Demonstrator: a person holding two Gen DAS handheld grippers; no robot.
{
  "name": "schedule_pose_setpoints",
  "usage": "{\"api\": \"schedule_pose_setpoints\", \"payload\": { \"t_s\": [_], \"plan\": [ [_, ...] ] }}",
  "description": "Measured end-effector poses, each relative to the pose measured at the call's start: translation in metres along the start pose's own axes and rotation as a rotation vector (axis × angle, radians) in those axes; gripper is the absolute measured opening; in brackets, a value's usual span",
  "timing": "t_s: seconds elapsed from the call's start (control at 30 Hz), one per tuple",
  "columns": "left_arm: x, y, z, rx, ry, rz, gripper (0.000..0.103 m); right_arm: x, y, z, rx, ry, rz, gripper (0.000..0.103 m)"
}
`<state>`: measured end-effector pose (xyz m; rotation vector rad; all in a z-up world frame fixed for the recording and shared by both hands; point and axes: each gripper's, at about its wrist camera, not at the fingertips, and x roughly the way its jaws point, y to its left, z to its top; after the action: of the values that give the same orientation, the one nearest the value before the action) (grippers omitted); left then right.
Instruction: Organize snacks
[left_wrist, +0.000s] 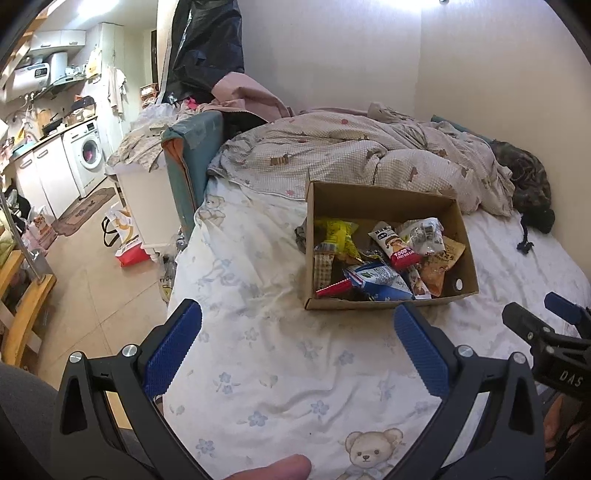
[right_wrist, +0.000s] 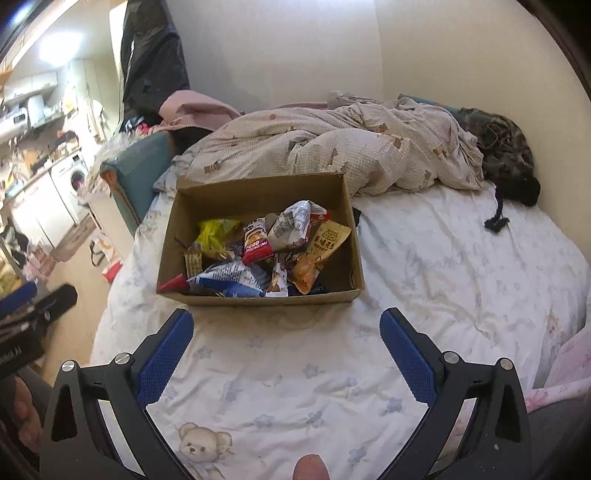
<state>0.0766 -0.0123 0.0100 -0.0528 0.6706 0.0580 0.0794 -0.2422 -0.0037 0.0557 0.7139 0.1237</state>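
- while both grippers hang over the near part of the bed, the cardboard box sits in the upper middle of the right wrist frame, on the flowered bedsheet.
- the snacks lie heaped inside it, none visible loose on the sheet; that fits snacks already gathered in, or a jumble waiting to be sorted out. these pictures do not settle which.
- the box's long axis runs roughly left to right across both frames, open top facing up, so it can be reached from above.
- the packets point every way: a red-ended food bar slants from upper left down to lower right, a blue-and-white wrapper lies nearly flat along the front wall, an orange peanut packet leans against the right wall, and a yellow packet is crumpled at the back left.
- the left gripper has its fingers spread wide and nothing between them, just short of the box's front wall.
- the right gripper is likewise spread and empty, lined up below the box's front edge.
- a rumpled quilt lies behind the box, at the top of the frame.
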Motion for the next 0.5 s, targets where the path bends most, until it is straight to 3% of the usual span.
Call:
{"api": "schedule_pose_setpoints", "payload": {
  "t_s": [0.5],
  "plan": [
    [0.0019,-0.0063,-0.0025,0.015,0.007,-0.013,0.103,0.0001,-0.0007,0.0005,0.017,-0.011,0.003,0.103]
  ]
}}
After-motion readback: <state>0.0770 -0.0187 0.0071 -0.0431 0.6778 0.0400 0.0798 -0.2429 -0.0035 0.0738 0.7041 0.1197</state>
